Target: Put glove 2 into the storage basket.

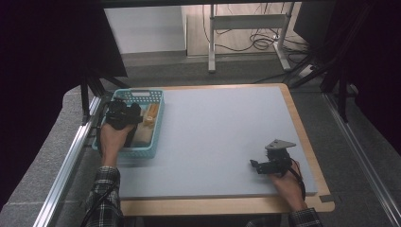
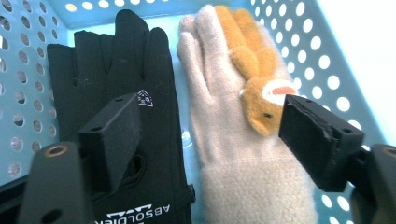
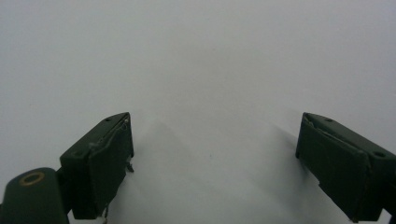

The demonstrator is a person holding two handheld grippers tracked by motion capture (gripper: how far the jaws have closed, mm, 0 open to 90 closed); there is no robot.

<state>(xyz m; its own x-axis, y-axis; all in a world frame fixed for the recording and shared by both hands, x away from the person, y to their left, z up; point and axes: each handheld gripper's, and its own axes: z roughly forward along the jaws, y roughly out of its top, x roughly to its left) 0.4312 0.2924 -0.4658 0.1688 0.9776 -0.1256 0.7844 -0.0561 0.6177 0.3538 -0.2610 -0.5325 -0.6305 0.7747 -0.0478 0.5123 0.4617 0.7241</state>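
The left tongs point(image 2: 205, 140) hang released inside the perforated light-blue plastic basket point(image 2: 327, 51), jaws spread wide and gripping nothing. They straddle the cream fleece glove with an orange plush animal sewn on its back point(image 2: 229, 140), which lies flat on the basket floor with its fingers pointing away from the tongs. Touching its side lies the black synthetic glove with white lettering on the cuff point(image 2: 140, 84); one jaw hovers over that black glove, the other over the plush animal's head.

In the high view the left tongs point(image 1: 124, 113) sit over the basket point(image 1: 156, 94) at the left edge of the pale grey table point(image 1: 217, 127). The right tongs point(image 1: 265, 165) rest well apart near the table's front right, also released with nothing between the jaws, above bare surface.

The likeliest trouble, as I judge it: because the two gloves touch, a closing jaw may catch the black glove's edge together with the cream one and lift both. A pinch on the soft plush animal alone could slip or leave the glove dangling. A jaw dipping too deep might snag a basket hole and drag the light basket.

Count: two tongs, two gloves, one plush animal, one basket, one table.
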